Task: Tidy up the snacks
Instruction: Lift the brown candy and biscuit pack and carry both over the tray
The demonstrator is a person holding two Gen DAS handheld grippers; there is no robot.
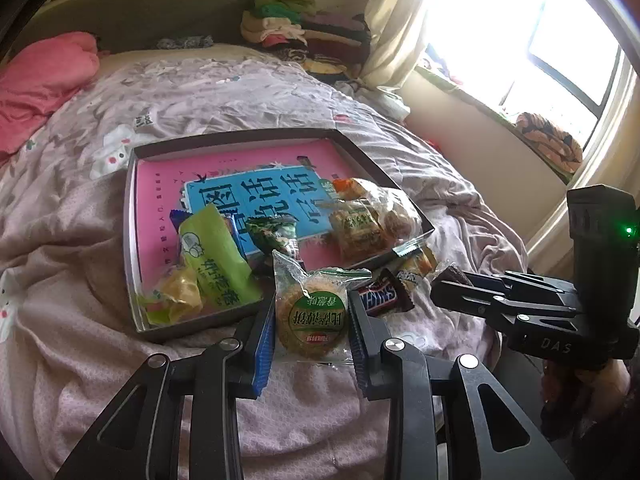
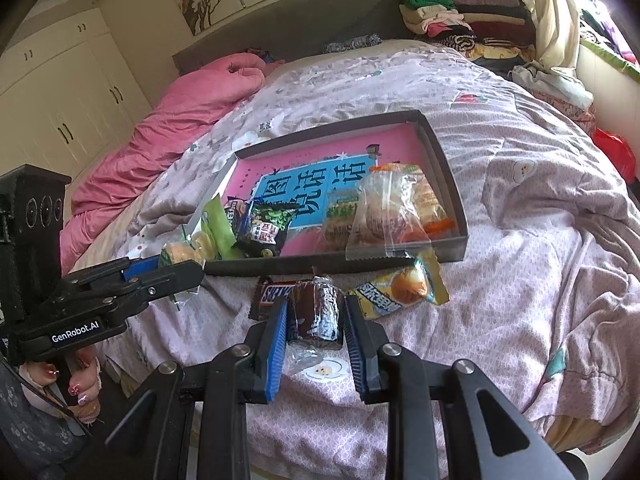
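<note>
A shallow grey box [image 1: 130, 184] with a pink and blue lining sits on the bed and holds several wrapped snacks. My left gripper [image 1: 312, 316] is shut on a round biscuit in a clear green-labelled wrapper [image 1: 312, 316], held just in front of the box's near edge. My right gripper [image 2: 316, 316] is shut on a dark brown wrapped cake [image 2: 318, 314], held above the quilt. A Snickers bar [image 2: 272, 296] and a yellow wrapped snack [image 2: 400, 290] lie on the quilt before the box [image 2: 448, 160]. The right gripper also shows in the left wrist view [image 1: 452, 276].
The bed has a wrinkled pale pink quilt [image 2: 540, 240]. A pink blanket [image 2: 192, 112] lies at the far left. Folded clothes [image 2: 460, 20] are stacked by the headboard. A window sill [image 1: 500, 120] runs along the right wall.
</note>
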